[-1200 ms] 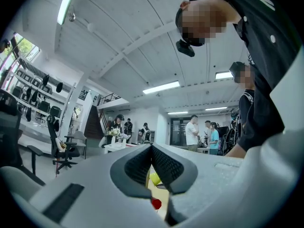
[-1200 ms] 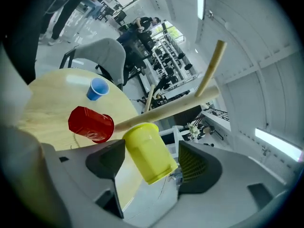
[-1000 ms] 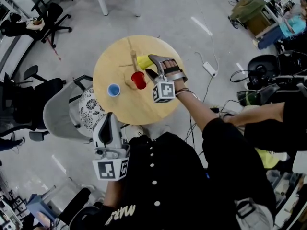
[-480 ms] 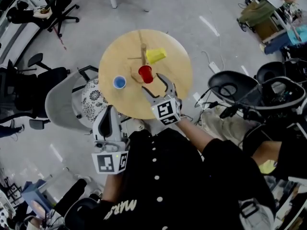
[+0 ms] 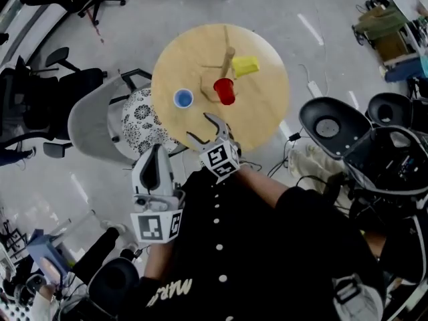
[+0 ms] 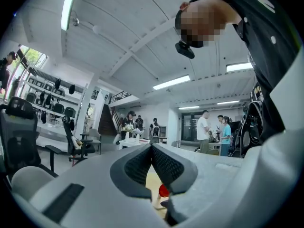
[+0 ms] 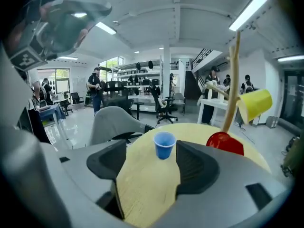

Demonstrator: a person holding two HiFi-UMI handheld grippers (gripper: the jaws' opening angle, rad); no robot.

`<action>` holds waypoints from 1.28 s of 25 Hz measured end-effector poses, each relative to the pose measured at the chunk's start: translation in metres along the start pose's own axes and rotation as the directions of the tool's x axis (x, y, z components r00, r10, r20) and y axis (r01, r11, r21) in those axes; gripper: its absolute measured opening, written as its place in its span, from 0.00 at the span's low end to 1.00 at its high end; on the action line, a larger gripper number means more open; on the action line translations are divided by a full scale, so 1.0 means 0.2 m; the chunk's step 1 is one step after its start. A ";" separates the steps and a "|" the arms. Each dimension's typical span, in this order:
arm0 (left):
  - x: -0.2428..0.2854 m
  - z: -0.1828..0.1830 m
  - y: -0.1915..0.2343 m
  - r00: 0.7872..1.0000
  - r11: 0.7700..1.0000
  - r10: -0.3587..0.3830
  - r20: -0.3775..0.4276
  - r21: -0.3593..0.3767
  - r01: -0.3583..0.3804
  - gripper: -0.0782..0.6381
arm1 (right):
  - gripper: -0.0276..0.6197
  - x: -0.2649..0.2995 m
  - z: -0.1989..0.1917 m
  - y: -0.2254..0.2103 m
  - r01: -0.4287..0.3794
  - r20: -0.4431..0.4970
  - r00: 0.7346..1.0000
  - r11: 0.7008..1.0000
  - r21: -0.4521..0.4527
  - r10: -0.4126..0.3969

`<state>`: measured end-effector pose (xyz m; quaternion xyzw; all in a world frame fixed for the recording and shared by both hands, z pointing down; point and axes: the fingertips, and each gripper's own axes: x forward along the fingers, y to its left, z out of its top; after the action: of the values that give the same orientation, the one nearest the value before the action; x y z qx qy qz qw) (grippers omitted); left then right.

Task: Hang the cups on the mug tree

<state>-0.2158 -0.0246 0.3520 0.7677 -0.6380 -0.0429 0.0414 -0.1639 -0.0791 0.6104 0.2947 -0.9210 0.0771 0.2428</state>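
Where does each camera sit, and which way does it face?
Head view: on the person's head, facing steeply down on table and mug tree; shows shirt, left claw, right claw.
Left gripper view: on left claw, tilted up toward the ceiling; shows its shut jaws, the shirt.
Right gripper view: on right claw, level across the table toward the blue cup; shows its open jaws.
Head and right gripper views share blue cup and mug tree.
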 end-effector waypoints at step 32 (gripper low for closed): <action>0.10 -0.44 0.36 0.987 0.995 -0.099 -0.128 -0.004 0.100 0.11 | 0.45 0.86 -0.24 -0.21 0.187 -0.150 0.977 0.945 0.268 -0.151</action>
<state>-0.2726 -0.0577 0.4471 0.7998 -0.5950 0.0050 0.0792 -0.2419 -0.1868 0.7373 0.3986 -0.8547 0.2041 0.2627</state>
